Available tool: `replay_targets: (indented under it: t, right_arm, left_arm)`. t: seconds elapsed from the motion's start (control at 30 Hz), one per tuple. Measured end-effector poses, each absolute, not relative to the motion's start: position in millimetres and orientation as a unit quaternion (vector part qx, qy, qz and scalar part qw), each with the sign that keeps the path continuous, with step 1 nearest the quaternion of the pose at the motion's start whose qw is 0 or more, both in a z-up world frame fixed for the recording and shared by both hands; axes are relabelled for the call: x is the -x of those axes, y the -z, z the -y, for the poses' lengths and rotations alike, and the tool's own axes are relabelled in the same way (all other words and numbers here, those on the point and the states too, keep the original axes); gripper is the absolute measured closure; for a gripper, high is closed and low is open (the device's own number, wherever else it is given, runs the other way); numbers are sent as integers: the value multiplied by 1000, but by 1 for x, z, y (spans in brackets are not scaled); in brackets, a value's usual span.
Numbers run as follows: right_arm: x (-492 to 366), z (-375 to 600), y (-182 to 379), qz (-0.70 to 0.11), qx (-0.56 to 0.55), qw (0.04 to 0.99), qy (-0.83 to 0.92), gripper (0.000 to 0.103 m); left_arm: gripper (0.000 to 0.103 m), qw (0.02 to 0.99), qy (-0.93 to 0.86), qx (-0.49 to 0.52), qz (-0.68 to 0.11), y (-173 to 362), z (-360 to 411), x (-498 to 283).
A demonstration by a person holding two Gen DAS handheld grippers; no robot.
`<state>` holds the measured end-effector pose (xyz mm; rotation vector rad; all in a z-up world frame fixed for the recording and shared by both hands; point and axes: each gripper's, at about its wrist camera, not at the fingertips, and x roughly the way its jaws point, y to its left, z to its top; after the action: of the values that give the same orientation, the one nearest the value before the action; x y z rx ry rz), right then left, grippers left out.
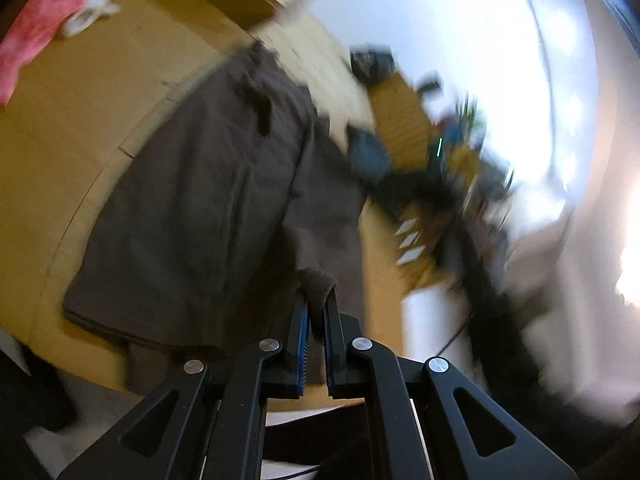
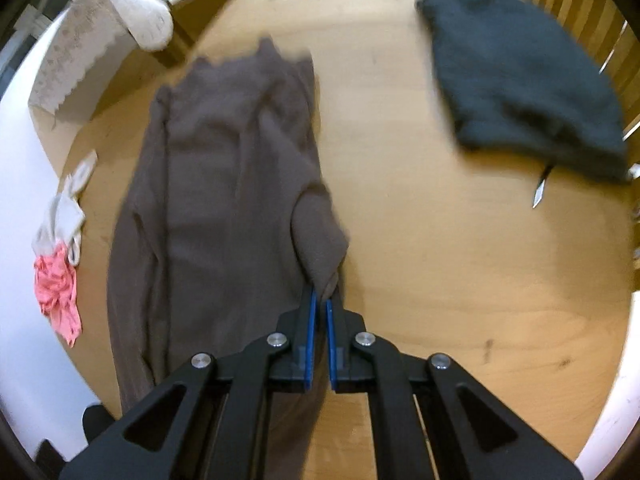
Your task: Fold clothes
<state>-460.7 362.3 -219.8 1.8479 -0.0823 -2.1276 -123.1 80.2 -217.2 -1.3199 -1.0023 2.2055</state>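
Your left gripper (image 1: 318,296) and right gripper (image 2: 321,300) are each pinched shut on a bunched fold of the soft, matte brown-grey cloth garment (image 2: 224,184), which lies long and partly folded down the middle of the smooth round wooden table (image 2: 420,264). A dark teal knitted piece (image 2: 520,84) sits crumpled near the table's far right edge. At its left edge a crinkled pink cloth (image 2: 56,292) touches a limp white cloth (image 2: 64,216).
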Motion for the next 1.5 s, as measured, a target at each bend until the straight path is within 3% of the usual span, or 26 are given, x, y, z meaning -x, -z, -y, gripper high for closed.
replay_targets:
  t: [0.17, 0.23, 0.4, 0.5, 0.53, 0.67, 0.7, 0.77, 0.8, 0.87, 0.93, 1.0, 1.1, 1.27, 1.5]
  right_arm:
    - [456, -380, 255, 75, -667, 147, 727, 93]
    - [453, -387, 255, 102, -664, 159, 723, 93]
    - [448, -387, 250, 103, -649, 170, 734, 93]
    - [445, -387, 247, 97, -645, 169, 739, 93]
    - [443, -387, 244, 95, -644, 167, 741, 93]
    - [402, -404, 223, 109, -629, 164, 752, 72]
    - [387, -406, 218, 103, -626, 168, 755, 72]
    - [346, -407, 210, 100, -616, 153, 766, 72]
    - [321, -405, 205, 85, -614, 156, 769, 72]
    - [282, -399, 200, 73, -608, 172, 771, 72]
    - [247, -389, 203, 78, -612, 197, 762, 72]
    - [218, -377, 209, 80, -617, 222, 750, 72]
    - [183, -349, 222, 48, -619, 245, 745, 72]
    - [149, -315, 233, 12, -605, 287, 742, 70]
    - [145, -297, 249, 3, -608, 287, 740, 67]
  left_arm:
    - [95, 247, -719, 570, 311, 250, -122, 116]
    - [78, 240, -741, 561, 280, 240, -121, 117]
    - [77, 211, -781, 535, 243, 214, -107, 129]
    - [69, 192, -800, 527, 214, 204, -102, 133]
    - [68, 195, -798, 534, 198, 205, -105, 136]
    - [68, 222, -771, 571, 176, 228, -127, 160]
    - [69, 228, -764, 580, 167, 235, -134, 167]
    - [83, 215, -768, 591, 121, 242, -143, 175]
    - [99, 206, -770, 596, 96, 245, -147, 178]
    - [95, 152, -806, 571, 48, 236, -137, 174]
    - [92, 126, -817, 561, 48, 227, -118, 165]
    - [82, 121, -821, 555, 57, 218, -102, 156]
    - [80, 170, -829, 533, 26, 201, -109, 142]
    - [78, 236, -822, 510, -95, 199, -139, 128]
    - [77, 239, -796, 549, -90, 229, -143, 156]
